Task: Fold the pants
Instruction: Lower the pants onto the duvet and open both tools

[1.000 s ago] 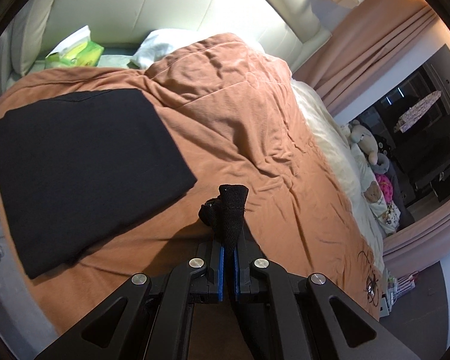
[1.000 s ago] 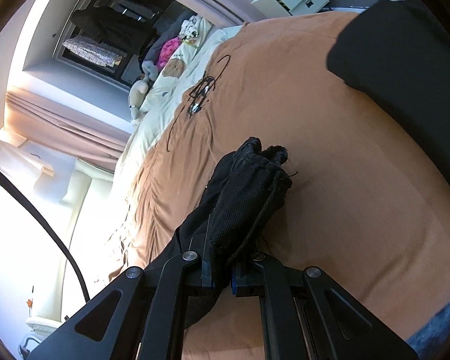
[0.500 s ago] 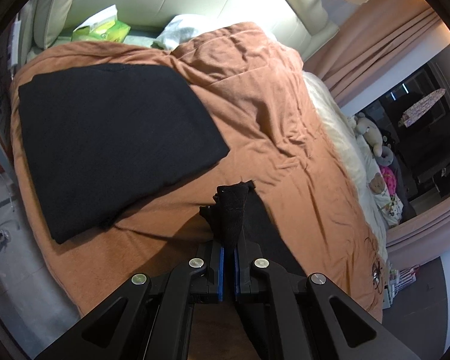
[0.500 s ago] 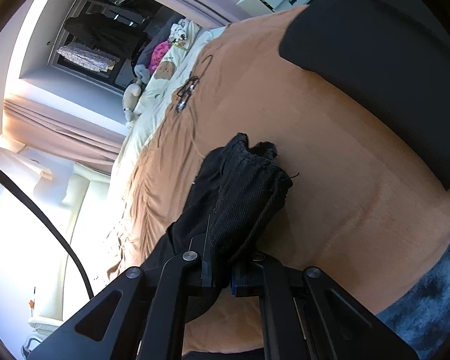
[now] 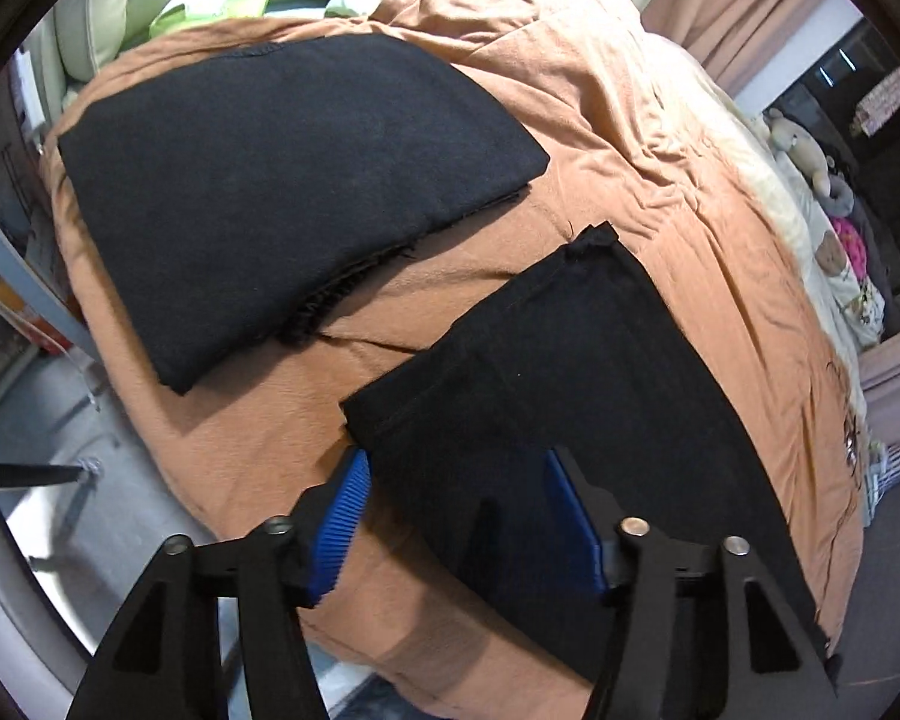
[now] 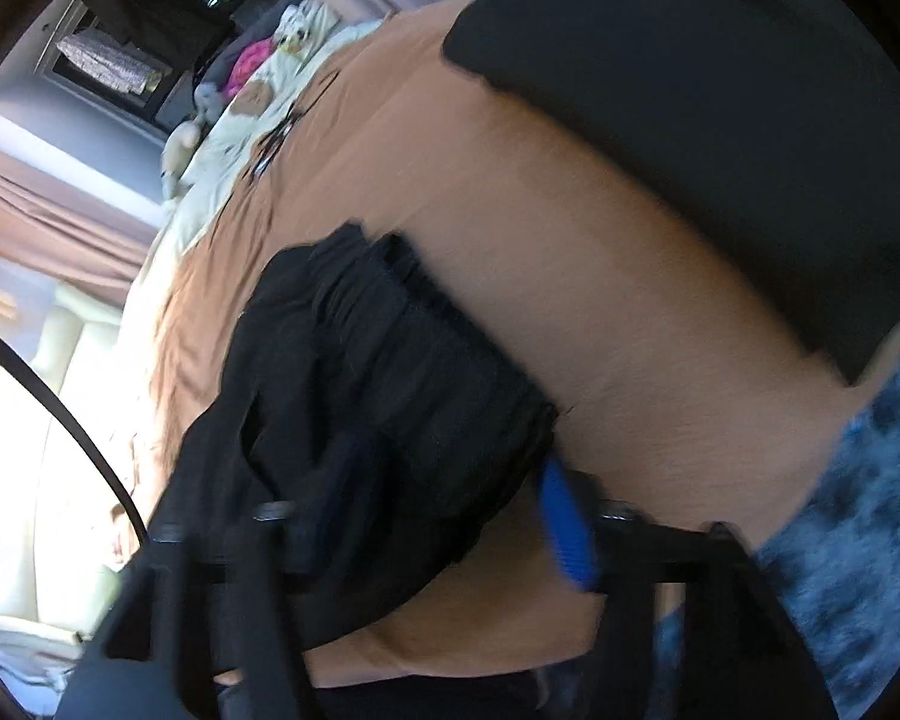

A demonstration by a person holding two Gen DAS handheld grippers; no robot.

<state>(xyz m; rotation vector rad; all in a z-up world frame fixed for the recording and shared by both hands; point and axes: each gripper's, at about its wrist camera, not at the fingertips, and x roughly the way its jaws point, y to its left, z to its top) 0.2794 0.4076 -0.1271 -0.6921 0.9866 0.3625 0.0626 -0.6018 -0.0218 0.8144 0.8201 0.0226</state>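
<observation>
Black pants (image 5: 570,372) lie on the orange-brown blanket (image 5: 630,138) near the bed's edge, leg hems toward the left gripper. My left gripper (image 5: 462,510) is open, its blue pads (image 5: 342,516) on either side of the hem, holding nothing. In the blurred right wrist view the pants' gathered waistband (image 6: 426,396) lies bunched on the blanket. My right gripper (image 6: 438,510) is open around that end, one blue pad (image 6: 564,522) clear of the cloth.
A folded black garment (image 5: 282,180) lies flat on the blanket beside the pants; it also shows in the right wrist view (image 6: 720,108). Pillows and a green tissue pack (image 5: 210,6) sit at the headboard. Plush toys (image 5: 810,144) line the far side. The floor (image 5: 60,420) lies below the bed edge.
Both grippers were shut on the pants and have opened, letting the cloth drop onto the blanket. Both moved closer to the folded black garment.
</observation>
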